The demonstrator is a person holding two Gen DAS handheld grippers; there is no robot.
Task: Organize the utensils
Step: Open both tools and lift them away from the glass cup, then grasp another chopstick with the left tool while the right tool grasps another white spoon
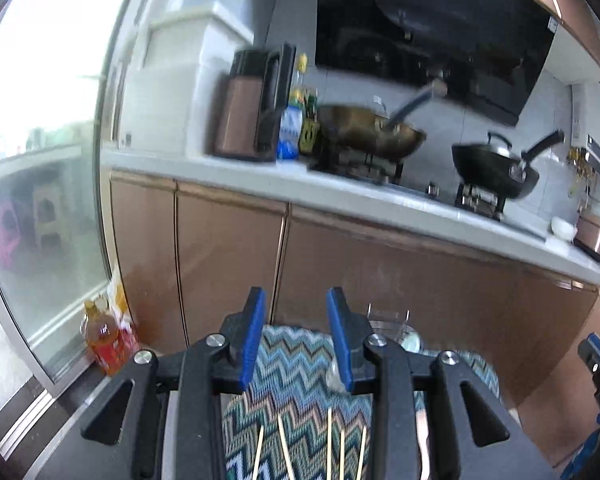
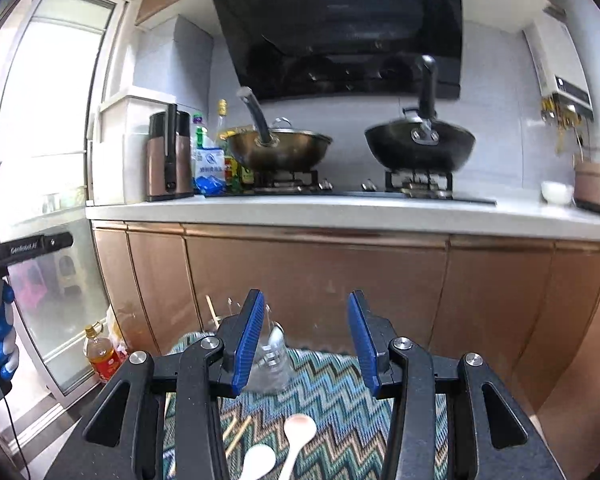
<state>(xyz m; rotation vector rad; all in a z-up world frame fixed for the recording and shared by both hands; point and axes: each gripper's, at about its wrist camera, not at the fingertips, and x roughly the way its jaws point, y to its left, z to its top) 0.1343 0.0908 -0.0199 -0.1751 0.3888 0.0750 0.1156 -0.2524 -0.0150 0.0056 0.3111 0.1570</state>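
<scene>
Left gripper (image 1: 296, 336): black linkage with blue pads, aimed forward and slightly downward; jaws parted with a clear gap, nothing between them.
Left fingers (image 1: 252, 340): blue ribbed pads, upright, leaning slightly outward at the tips.
Right gripper (image 2: 306, 344): same build, pointing forward and a little down; jaws apart, somewhat wider, gripping nothing.
Right fingers (image 2: 364, 344): blue pads, bare.
Relative position: each gripper shows at the edge of the other's view, side by side.

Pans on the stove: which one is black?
The right-hand pan is black, with its black handle sticking straight up. The left pan is brassy gold and has a glass lid.
</scene>
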